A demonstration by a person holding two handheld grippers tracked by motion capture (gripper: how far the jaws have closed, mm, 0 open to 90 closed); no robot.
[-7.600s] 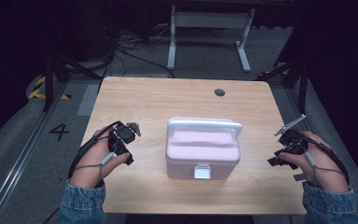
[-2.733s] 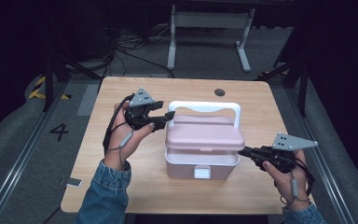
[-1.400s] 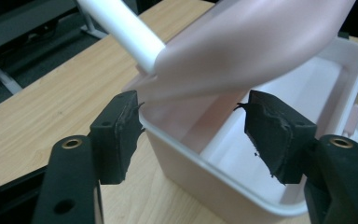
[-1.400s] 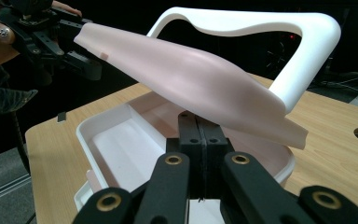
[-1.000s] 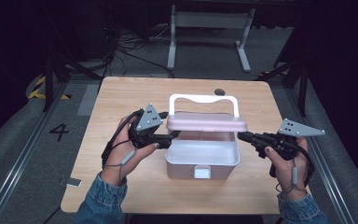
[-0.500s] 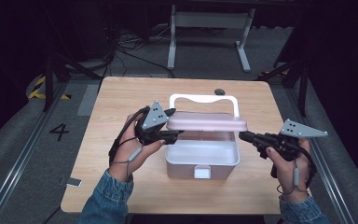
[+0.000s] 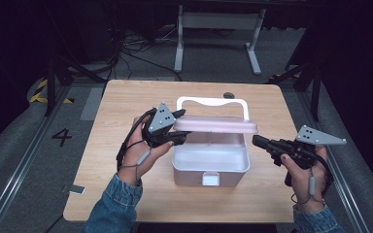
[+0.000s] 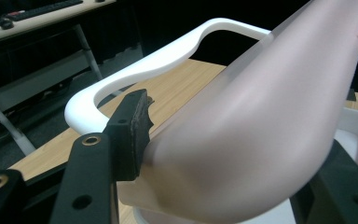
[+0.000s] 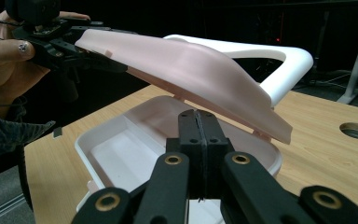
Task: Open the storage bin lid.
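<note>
The pink box (image 7: 211, 162) sits in the middle of the desk (image 7: 126, 104), a little toward the near edge, and its lid (image 7: 216, 125) is lifted, tilted up over the open tray with the white handle (image 7: 212, 102) standing behind it toward the far edge. The left tongs (image 7: 177, 128) are at the lid's left end, and the jaws have just been closing with the lid's edge between them. In the left gripper view one black pad (image 8: 133, 123) presses on the pink plastic; the other jaw is mostly hidden beneath the lid, so it looks like a pinch, though I can't see both pads bite. The right tongs (image 7: 256, 141) hover just off the box's right side, near the desk's right edge, apart from the lid's right end. In the right gripper view those jaws are pressed flat together with nothing between them, pointing at the open tray (image 9: 135, 144), whose white inside shows a divider.
</note>
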